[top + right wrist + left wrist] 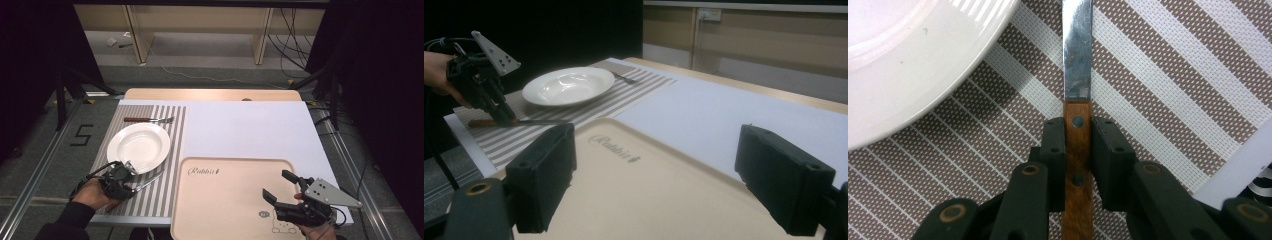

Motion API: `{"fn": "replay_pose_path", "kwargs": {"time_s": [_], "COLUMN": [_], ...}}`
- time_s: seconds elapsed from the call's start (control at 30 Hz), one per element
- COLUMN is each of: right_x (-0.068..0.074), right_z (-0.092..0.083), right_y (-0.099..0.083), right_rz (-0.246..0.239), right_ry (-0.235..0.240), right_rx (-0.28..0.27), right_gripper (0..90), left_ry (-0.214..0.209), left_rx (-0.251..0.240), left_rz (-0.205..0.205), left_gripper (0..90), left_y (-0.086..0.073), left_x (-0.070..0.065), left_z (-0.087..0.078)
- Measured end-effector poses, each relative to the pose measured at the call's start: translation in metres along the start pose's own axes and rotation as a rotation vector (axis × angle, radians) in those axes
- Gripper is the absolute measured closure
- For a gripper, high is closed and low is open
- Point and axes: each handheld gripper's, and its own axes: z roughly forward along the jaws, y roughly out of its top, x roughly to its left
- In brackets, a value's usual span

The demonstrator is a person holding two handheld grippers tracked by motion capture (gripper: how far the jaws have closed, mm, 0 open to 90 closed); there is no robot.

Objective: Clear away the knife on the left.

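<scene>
The beige tray (231, 200) at the near side carries the word "Rabbit" in dark script on its far left part. On the floor left of the table, black tape (81, 135) forms the number "5".

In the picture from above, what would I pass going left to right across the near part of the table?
Left gripper clamped on a knife lying on the striped placemat → beige tray → right gripper, jaws open above the tray.
</scene>
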Motion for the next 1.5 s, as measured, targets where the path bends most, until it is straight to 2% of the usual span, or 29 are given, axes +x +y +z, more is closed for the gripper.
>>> {"fn": "replay_pose_path", "kwargs": {"time_s": [0.27,0.3,0.6,0.67,1.0,1.13,1.23,1.27,1.37,1.5], "right_x": [0.000,0.000,0.000,0.000,0.000,0.000,0.000,0.000,0.000,0.000], "right_z": [0.000,0.000,0.000,0.000,0.000,0.000,0.000,0.000,0.000,0.000], "right_y": [0.000,0.000,0.000,0.000,0.000,0.000,0.000,0.000,0.000,0.000], "right_rz": [0.002,0.002,0.003,0.002,0.003,0.002,0.000,0.001,0.002,0.002], "right_ry": [-0.002,-0.002,-0.002,-0.002,-0.003,-0.002,-0.001,-0.002,-0.002,-0.001], "right_rx": [-0.001,-0.002,-0.001,-0.002,-0.001,-0.002,0.000,-0.001,0.000,0.002], "right_gripper": [17.8,17.7,17.8,17.8,17.7,17.8,17.8,17.7,17.8,17.7], "left_ry": [-0.005,-0.015,-0.062,-0.099,-0.183,-0.209,-0.239,-0.239,-0.258,-0.310], "left_rx": [0.000,-0.013,-0.068,-0.108,-0.231,-0.263,-0.313,-0.313,-0.358,-0.405], "left_rz": [-0.021,-0.033,-0.050,-0.074,-0.094,-0.105,-0.130,-0.130,-0.136,-0.144], "left_gripper": [76.9,76.9,76.9,77.0,76.9,76.9,76.9,76.9,76.9,76.9], "left_y": [0.000,0.000,0.002,0.002,0.010,0.014,0.019,0.019,0.025,0.031], "left_x": [0.002,0.003,0.001,0.001,-0.010,-0.014,-0.021,-0.021,-0.028,-0.036], "left_z": [-0.003,-0.004,-0.010,-0.012,-0.023,-0.024,-0.027,-0.027,-0.029,-0.031]}}
